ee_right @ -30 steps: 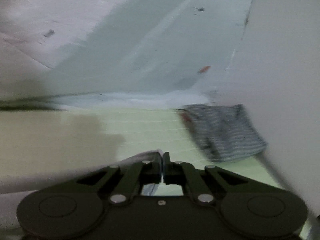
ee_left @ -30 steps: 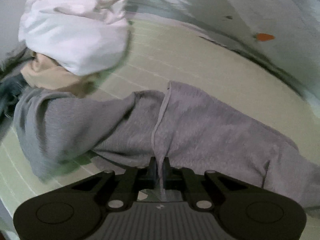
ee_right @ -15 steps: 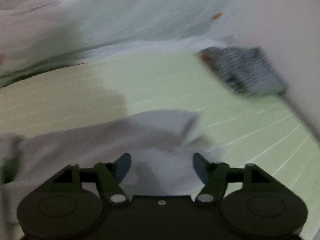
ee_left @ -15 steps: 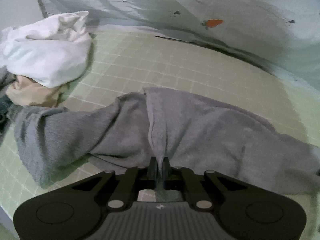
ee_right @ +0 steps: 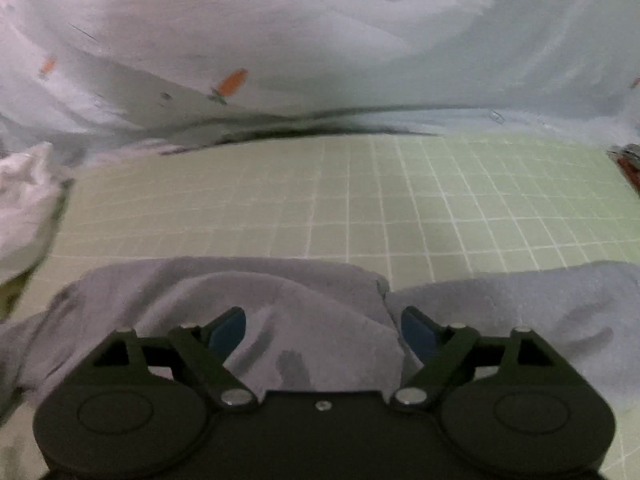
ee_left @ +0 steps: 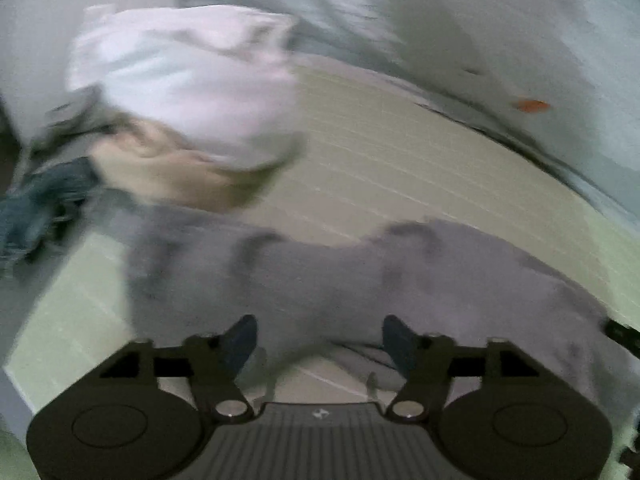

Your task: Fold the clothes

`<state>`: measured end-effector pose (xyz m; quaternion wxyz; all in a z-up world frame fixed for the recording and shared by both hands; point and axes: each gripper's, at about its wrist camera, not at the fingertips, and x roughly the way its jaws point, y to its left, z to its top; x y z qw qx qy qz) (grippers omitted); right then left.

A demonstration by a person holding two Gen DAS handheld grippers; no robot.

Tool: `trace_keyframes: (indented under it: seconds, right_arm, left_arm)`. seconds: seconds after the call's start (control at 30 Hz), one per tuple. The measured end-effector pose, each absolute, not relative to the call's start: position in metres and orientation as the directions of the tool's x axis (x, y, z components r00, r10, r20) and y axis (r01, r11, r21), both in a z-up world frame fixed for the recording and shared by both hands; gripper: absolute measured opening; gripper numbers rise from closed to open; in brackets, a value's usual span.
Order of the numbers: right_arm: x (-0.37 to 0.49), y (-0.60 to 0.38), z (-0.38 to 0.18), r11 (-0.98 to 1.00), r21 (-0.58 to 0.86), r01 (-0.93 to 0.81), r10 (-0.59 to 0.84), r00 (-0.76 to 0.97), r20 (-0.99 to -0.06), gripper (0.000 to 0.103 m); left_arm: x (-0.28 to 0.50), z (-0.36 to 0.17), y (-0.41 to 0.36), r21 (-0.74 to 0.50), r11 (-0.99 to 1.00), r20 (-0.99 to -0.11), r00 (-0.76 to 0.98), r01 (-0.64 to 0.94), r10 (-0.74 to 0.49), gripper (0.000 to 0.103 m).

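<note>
Both grippers, left [ee_left: 320, 338] and right [ee_right: 323, 330], spread wide, holding nothing. Grey garment [ee_right: 280, 304] lies bunched along mat's [ee_right: 360, 208] near edge. Flatten it fully, then pinch matching corners before folding.

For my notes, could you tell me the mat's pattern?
Pale green mat with a white grid, clearest in the right wrist view.

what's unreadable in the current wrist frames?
- Grey garment: its type and full outline; left wrist view is motion-blurred, and the gripper body covers its near edge in both views.
- Clothes pile under the white item: blurred, so lower pieces cannot be identified.
- Reddish object: cut off by the right wrist view's right edge.
- Left gripper and right gripper: both open; fingers' contact with the cloth unclear.
</note>
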<state>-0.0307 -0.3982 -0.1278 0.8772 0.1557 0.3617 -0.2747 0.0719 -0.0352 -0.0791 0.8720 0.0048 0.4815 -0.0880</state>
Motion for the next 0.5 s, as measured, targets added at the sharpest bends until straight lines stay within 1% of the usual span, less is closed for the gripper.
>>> trace_keyframes:
  seconds: [0.03, 0.1, 0.13, 0.17, 0.2, 0.23, 0.27, 0.3, 0.33, 0.4, 0.43, 0.47, 0.5]
  right_arm:
    - [-0.031, -0.403, -0.133, 0.783, 0.072, 0.618, -0.377, 0.563, -0.735, 0.086]
    - [-0.032, -0.413, -0.143, 0.746, 0.067, 0.663, -0.388, 0.514, -0.765, 0.086]
    - [-0.033, -0.417, -0.148, 0.726, 0.063, 0.684, -0.393, 0.489, -0.779, 0.086]
    - [-0.035, -0.419, -0.151, 0.719, 0.068, 0.692, -0.385, 0.478, -0.789, 0.084]
    - [-0.037, -0.421, -0.154, 0.713, 0.075, 0.698, -0.376, 0.47, -0.799, 0.078]
    - [-0.04, -0.423, -0.157, 0.706, 0.081, 0.703, -0.367, 0.461, -0.808, 0.06]
    - [-0.043, -0.423, -0.159, 0.715, 0.1, 0.693, -0.349, 0.476, -0.808, 0.045]
    - [-0.047, -0.422, -0.161, 0.724, 0.12, 0.679, -0.329, 0.493, -0.806, 0.02]
    - [-0.049, -0.422, -0.16, 0.73, 0.116, 0.674, -0.332, 0.498, -0.801, 0.012]
    - [-0.05, -0.423, -0.154, 0.738, 0.084, 0.67, -0.369, 0.504, -0.781, 0.007]
    - [-0.049, -0.428, -0.151, 0.743, 0.059, 0.666, -0.393, 0.506, -0.768, 0.007]
    - [-0.048, -0.432, -0.146, 0.743, 0.035, 0.668, -0.419, 0.505, -0.755, 0.006]
    - [-0.046, -0.444, -0.143, 0.739, 0.019, 0.673, -0.441, 0.505, -0.742, 0.006]
  left_arm:
    - [0.08, -0.084, -0.025, -0.064, 0.988, -0.847, 0.515, 0.139, -0.128, 0.075]
    - [0.098, -0.098, -0.009, -0.056, 0.992, -0.874, 0.475, 0.115, -0.105, 0.081]
    - [0.104, -0.105, -0.006, -0.062, 0.992, -0.885, 0.454, 0.106, -0.104, 0.081]
    - [0.11, -0.113, -0.002, -0.068, 0.993, -0.895, 0.433, 0.098, -0.104, 0.081]
    - [0.117, -0.12, 0.001, -0.074, 0.993, -0.905, 0.412, 0.089, -0.104, 0.081]
    - [0.119, -0.124, 0.002, -0.083, 0.993, -0.909, 0.403, 0.083, -0.109, 0.081]
    - [0.121, -0.129, 0.002, -0.092, 0.993, -0.912, 0.394, 0.076, -0.115, 0.081]
    - [0.124, -0.132, -0.001, -0.091, 0.993, -0.912, 0.394, 0.072, -0.113, 0.079]
    - [0.127, -0.135, -0.005, -0.09, 0.994, -0.912, 0.395, 0.069, -0.11, 0.075]
    - [0.13, -0.135, -0.019, -0.064, 0.994, -0.907, 0.41, 0.087, -0.094, 0.047]
    - [0.133, -0.133, -0.026, -0.064, 0.992, -0.901, 0.421, 0.11, -0.104, 0.04]
    - [0.136, -0.131, -0.034, -0.064, 0.989, -0.895, 0.432, 0.134, -0.116, 0.021]
    - [0.141, -0.129, -0.042, -0.092, 0.984, -0.889, 0.432, 0.15, -0.149, 0.009]
